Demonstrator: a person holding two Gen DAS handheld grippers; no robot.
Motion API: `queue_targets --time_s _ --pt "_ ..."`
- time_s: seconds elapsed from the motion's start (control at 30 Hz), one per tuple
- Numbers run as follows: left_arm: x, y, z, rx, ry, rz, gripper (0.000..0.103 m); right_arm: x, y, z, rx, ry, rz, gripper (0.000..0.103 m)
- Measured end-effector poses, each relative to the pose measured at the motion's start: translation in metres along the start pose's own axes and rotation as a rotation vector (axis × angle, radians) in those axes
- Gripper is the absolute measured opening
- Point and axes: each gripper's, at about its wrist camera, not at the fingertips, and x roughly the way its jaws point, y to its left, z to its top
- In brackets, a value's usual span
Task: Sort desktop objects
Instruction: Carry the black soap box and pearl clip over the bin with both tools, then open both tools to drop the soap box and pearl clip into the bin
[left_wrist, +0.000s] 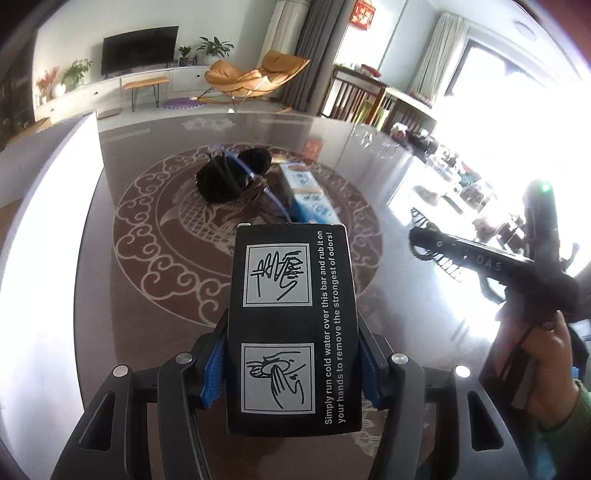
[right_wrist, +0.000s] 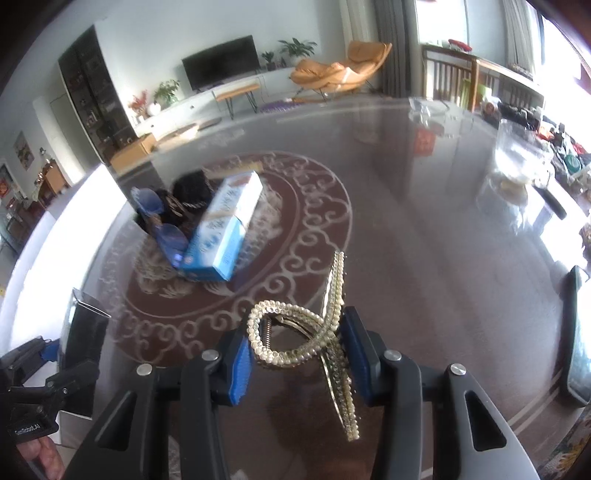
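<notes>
My left gripper is shut on a black box with white hand-washing drawings and text; its blue pads press the box's sides above the glass table. In the right wrist view, my right gripper is shut on a gold rhinestone hair clip, held clear of the table. The same black box and the left gripper appear at the left edge there. In the left wrist view the right gripper's body shows at the right, held by a hand.
A blue and white carton lies mid-table beside a black bundle with blue-framed glasses. A clear glass bowl stands far right, and a dark flat object lies at the right edge. A white wall borders the left.
</notes>
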Motion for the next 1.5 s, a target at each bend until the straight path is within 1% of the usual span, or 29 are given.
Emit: queue_targets --time_s 0.07,0.1,0.17,0.27,0.33,0.37,0.43,0.5,0.57,0.63,0.7,0.8,0.83,0.93,1.03,1.1,1.13,1.17,1.2,1.23,1.27,1.3,1.33,1.37,1.43,1.5 --pt "-0.027 0.001 0.005 -0.012 -0.038 -0.037 0.058 -0.016 0.017 0.011 -0.026 -0.024 0.046 0.045" --pt "-0.038 0.003 0.007 -0.013 -0.053 -0.044 0.058 -0.024 0.026 0.015 -0.038 -0.035 0.070 0.045" --pt "-0.065 0.014 0.011 -0.014 -0.086 -0.034 0.058 -0.039 0.053 0.024 -0.074 -0.055 0.136 0.045" --pt "-0.106 0.046 0.012 -0.035 -0.124 0.022 0.058 -0.055 0.107 0.035 -0.124 -0.073 0.264 0.045" --pt "-0.132 0.078 0.009 -0.075 -0.136 0.076 0.058 -0.060 0.143 0.038 -0.153 -0.077 0.341 0.045" --pt "-0.140 0.092 0.008 -0.088 -0.139 0.108 0.058 -0.060 0.164 0.041 -0.168 -0.075 0.386 0.045" --pt "-0.155 0.126 0.001 -0.117 -0.131 0.206 0.058 -0.058 0.204 0.045 -0.196 -0.060 0.467 0.045" --pt "-0.161 0.160 -0.008 -0.173 -0.108 0.263 0.058 -0.053 0.248 0.048 -0.234 -0.045 0.529 0.045" --pt "-0.161 0.188 -0.018 -0.222 -0.079 0.313 0.058 -0.046 0.284 0.046 -0.281 -0.031 0.561 0.045" --pt "-0.159 0.211 -0.029 -0.257 -0.052 0.350 0.058 -0.033 0.316 0.041 -0.317 0.002 0.575 0.045" --pt "-0.154 0.226 -0.038 -0.282 -0.028 0.362 0.058 -0.014 0.339 0.032 -0.327 0.060 0.597 0.045" --pt "-0.146 0.239 -0.047 -0.305 0.010 0.379 0.058 0.010 0.364 0.016 -0.362 0.112 0.596 0.045" --pt "-0.147 0.241 -0.048 -0.312 0.011 0.378 0.058 0.016 0.370 0.010 -0.372 0.129 0.599 0.045" --pt "-0.152 0.240 -0.047 -0.288 0.011 0.436 0.058 0.027 0.385 -0.007 -0.407 0.168 0.622 0.044" --pt "-0.154 0.246 -0.047 -0.311 0.017 0.453 0.058 0.028 0.399 -0.020 -0.461 0.165 0.625 0.044" --pt "-0.151 0.253 -0.046 -0.338 0.044 0.476 0.060 0.029 0.408 -0.030 -0.508 0.167 0.628 0.045" --pt "-0.149 0.257 -0.045 -0.343 0.060 0.497 0.063 0.031 0.413 -0.034 -0.533 0.181 0.622 0.052" --pt "-0.147 0.257 -0.045 -0.341 0.071 0.523 0.072 0.030 0.415 -0.037 -0.545 0.180 0.605 0.063" --pt "-0.149 0.259 -0.046 -0.345 0.067 0.541 0.080 0.028 0.414 -0.039 -0.555 0.165 0.569 0.066" --pt "-0.151 0.259 -0.047 -0.348 0.055 0.543 0.084 0.026 0.413 -0.039 -0.561 0.154 0.565 0.068" --pt "-0.154 0.259 -0.048 -0.347 0.038 0.546 0.088 0.023 0.410 -0.039 -0.560 0.143 0.576 0.074" --pt "-0.157 0.258 -0.048 -0.345 0.023 0.562 0.090 0.019 0.403 -0.037 -0.552 0.127 0.582 0.078" --pt "-0.158 0.257 -0.048 -0.342 0.012 0.587 0.090 0.013 0.394 -0.032 -0.545 0.106 0.582 0.087" --pt "-0.158 0.256 -0.048 -0.339 0.001 0.610 0.090 0.006 0.386 -0.030 -0.537 0.067 0.579 0.092" --pt "-0.161 0.251 -0.048 -0.336 -0.034 0.642 0.090 -0.009 0.366 -0.023 -0.523 -0.015 0.569 0.094" --pt "-0.166 0.243 -0.044 -0.334 -0.094 0.635 0.090 -0.023 0.343 -0.019 -0.504 -0.086 0.548 0.096"
